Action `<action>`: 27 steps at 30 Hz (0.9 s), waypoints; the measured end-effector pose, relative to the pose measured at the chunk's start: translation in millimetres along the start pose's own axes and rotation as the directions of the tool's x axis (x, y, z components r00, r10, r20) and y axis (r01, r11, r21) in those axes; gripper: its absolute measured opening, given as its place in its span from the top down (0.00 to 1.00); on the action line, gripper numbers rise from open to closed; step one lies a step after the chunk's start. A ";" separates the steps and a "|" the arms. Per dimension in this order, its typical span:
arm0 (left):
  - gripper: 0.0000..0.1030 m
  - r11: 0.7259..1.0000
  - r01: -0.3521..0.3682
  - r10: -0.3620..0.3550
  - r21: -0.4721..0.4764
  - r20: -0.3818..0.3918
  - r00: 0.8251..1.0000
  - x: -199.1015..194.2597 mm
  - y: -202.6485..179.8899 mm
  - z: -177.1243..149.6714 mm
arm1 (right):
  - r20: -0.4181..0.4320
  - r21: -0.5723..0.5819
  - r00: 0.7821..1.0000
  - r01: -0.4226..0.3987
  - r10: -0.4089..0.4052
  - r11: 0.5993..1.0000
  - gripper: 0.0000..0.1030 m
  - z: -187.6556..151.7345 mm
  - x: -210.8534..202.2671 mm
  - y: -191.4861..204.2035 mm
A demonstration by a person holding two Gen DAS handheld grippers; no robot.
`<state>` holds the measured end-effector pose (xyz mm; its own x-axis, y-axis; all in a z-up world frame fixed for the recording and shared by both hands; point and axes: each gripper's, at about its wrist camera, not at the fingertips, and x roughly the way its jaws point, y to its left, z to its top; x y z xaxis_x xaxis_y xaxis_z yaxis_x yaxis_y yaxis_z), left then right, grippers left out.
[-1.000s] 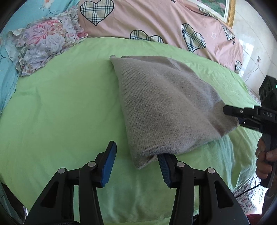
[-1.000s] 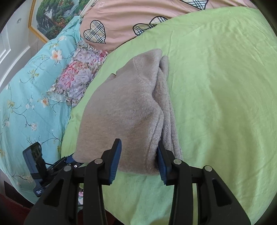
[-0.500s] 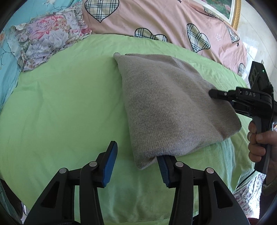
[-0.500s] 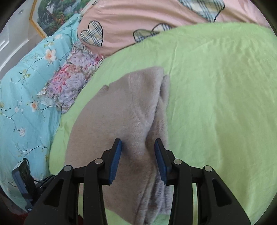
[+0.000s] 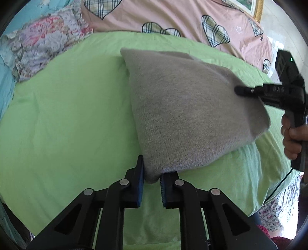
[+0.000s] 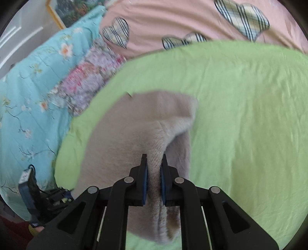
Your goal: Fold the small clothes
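Observation:
A folded grey knitted garment (image 5: 184, 107) lies on the green sheet (image 5: 67, 115). My left gripper (image 5: 151, 173) is shut on its near corner, and the cloth bunches between the blue pads. In the left wrist view my right gripper (image 5: 238, 90) reaches in from the right over the garment's far side. In the right wrist view the right gripper (image 6: 154, 163) is shut on a raised ridge of the same garment (image 6: 134, 125), which is lifted into a fold.
A pink quilt with plaid hearts (image 5: 173, 17) lies along the back. A floral pillow (image 5: 42, 44) and a teal floral cover (image 6: 25, 92) lie at the left. The bed's edge runs at the right (image 5: 279, 173).
Both grippers have closed from open onto the garment. The right gripper moved in over the cloth and pinched up a ridge; the left one closed on the near corner.

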<state>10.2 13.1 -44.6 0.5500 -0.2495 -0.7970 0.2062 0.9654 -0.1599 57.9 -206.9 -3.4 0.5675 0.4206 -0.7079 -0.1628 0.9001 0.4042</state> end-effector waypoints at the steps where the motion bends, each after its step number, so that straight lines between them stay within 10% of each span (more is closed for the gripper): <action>1: 0.88 1.000 0.002 -0.002 -0.002 -0.002 1.000 0.0 0.8 -0.8 | -0.012 0.019 1.000 0.002 -0.002 1.000 0.88 -5.0 7.0 -6.4; 7: 0.88 1.000 -0.020 0.020 0.010 -0.007 1.000 0.3 -2.4 0.1 | 0.029 0.103 0.999 -0.033 0.030 0.994 0.86 -16.5 15.6 -23.5; 14: 0.87 1.000 -0.004 0.004 -0.010 -0.006 1.000 3.0 1.7 0.9 | 0.070 0.146 0.994 -0.095 0.085 0.985 0.54 -50.0 -27.4 -14.1; 16: 0.88 1.000 -0.005 0.004 -0.008 -0.007 1.000 3.6 1.5 2.1 | 0.008 0.110 0.999 -0.053 0.052 0.992 0.66 -57.9 -23.0 -9.0; 17: 0.88 1.000 0.000 0.000 -0.009 -0.008 1.000 3.3 1.9 1.9 | -0.005 0.090 1.000 -0.024 0.025 0.996 0.95 -59.3 -22.0 -6.4; 27: 0.86 0.992 0.125 -0.125 -0.007 -0.024 0.992 -9.4 14.1 -3.8 | -0.023 0.132 0.997 0.074 -0.071 0.988 0.86 -58.9 -17.2 -23.6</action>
<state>4.9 29.4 -41.6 0.5006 -0.3662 -0.7844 0.2676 0.9272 -0.2621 4.4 -228.6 -34.9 0.5587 0.3580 -0.7481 -0.0124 0.9056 0.4240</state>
